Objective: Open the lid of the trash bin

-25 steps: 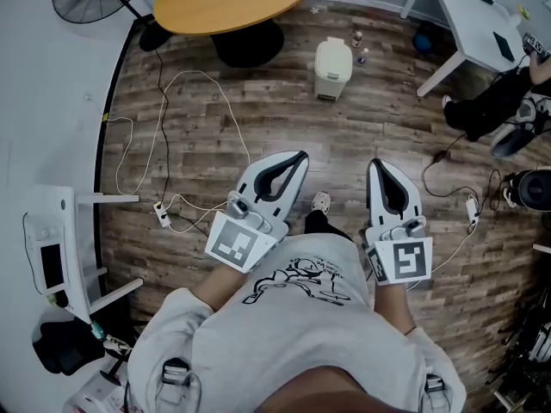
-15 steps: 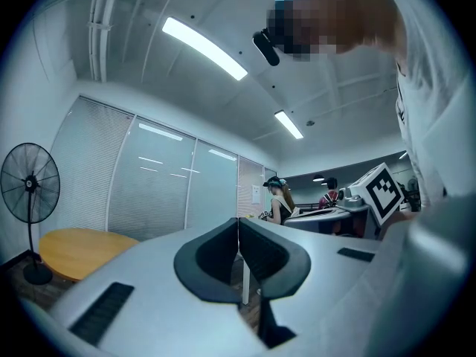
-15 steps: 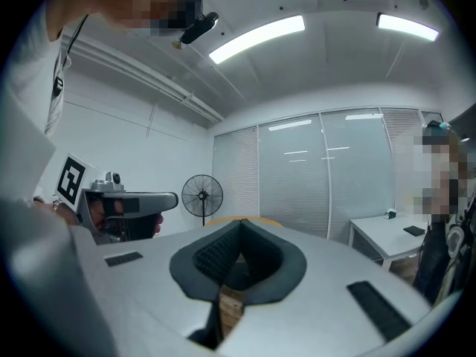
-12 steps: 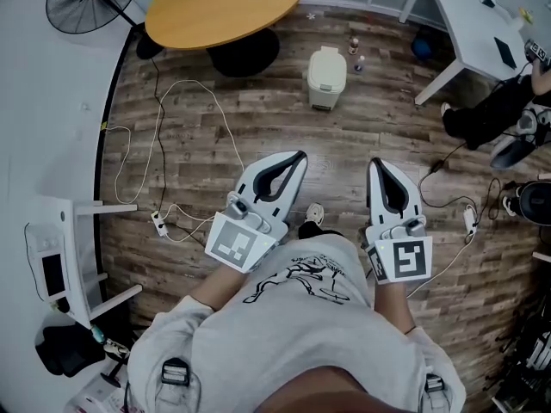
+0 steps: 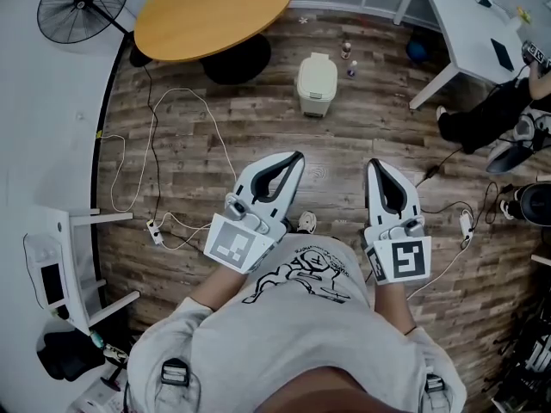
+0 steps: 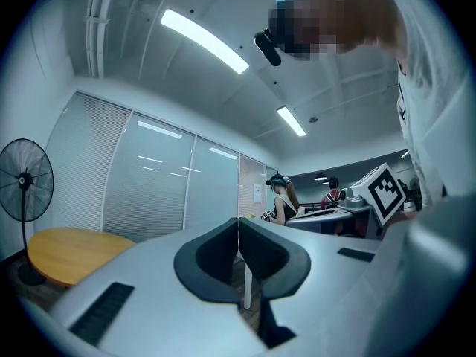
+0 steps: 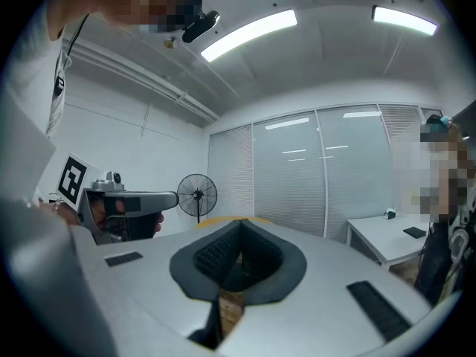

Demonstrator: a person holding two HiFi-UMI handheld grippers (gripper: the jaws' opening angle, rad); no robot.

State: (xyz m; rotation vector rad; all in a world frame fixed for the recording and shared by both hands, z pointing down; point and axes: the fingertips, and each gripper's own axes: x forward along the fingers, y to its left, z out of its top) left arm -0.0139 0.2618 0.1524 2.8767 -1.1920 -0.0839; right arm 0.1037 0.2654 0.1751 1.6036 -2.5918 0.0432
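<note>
On the wooden floor point(image 5: 258, 127), well ahead of both grippers and just beside the dark base under the round tabletop point(image 5: 215, 11), the trash bin point(image 5: 316, 83) is seen standing upright. Its lid point(image 5: 318, 69) appears to be down, so the task is judged not yet begun.

The bin is a small cream plastic one and is judged to be light and stiff, with smooth, rather slippery walls. It could easily be pushed along or tipped if the lid is pulled sideways. The lid itself should be light and hinged. Hold is best taken at its near front lip and the lid raised upward and away. What may be a pedal is seen at the near foot, though this is too small to be sure of.

The long axis of the bin is vertical. From above, its outline is a rounded rectangle whose longer side runs away from the person, and the front is taken to point toward the grippers.

The fingers of the left gripper point(image 5: 298, 157) are pressed together at the tips with nothing between them. Those of the right gripper point(image 5: 376, 163) are likewise closed and empty.
</note>
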